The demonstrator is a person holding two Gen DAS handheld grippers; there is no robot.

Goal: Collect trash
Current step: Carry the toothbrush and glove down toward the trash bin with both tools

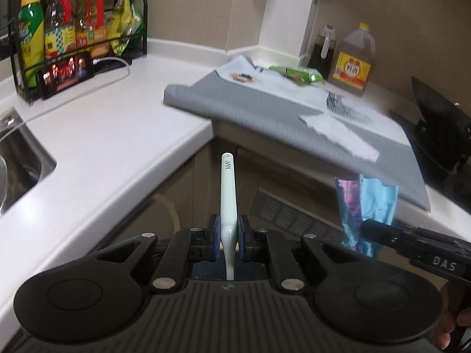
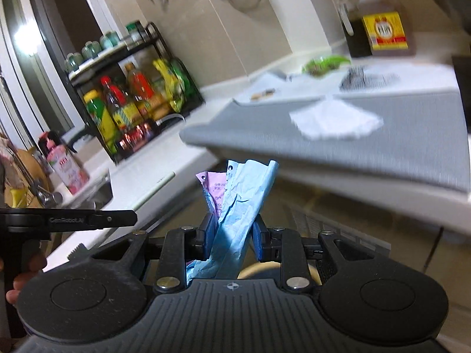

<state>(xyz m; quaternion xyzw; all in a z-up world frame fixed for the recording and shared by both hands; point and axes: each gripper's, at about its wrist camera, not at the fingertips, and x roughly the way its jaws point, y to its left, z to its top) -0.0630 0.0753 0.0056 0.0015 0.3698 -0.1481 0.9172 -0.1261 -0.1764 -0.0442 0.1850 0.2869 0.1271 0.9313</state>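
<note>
Overhanging white counter [image 1: 103, 135], grey mat [image 1: 265, 114], seemingly kitchen

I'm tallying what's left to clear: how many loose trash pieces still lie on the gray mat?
4: white tissue near the front edge, striped wrapper behind it, green wrapper at the back, brown-and-black scrap back-left. Blur may hide more.

Home kitchen: sink [image 1: 20, 158], condiment rack [image 1: 79, 29].
</note>
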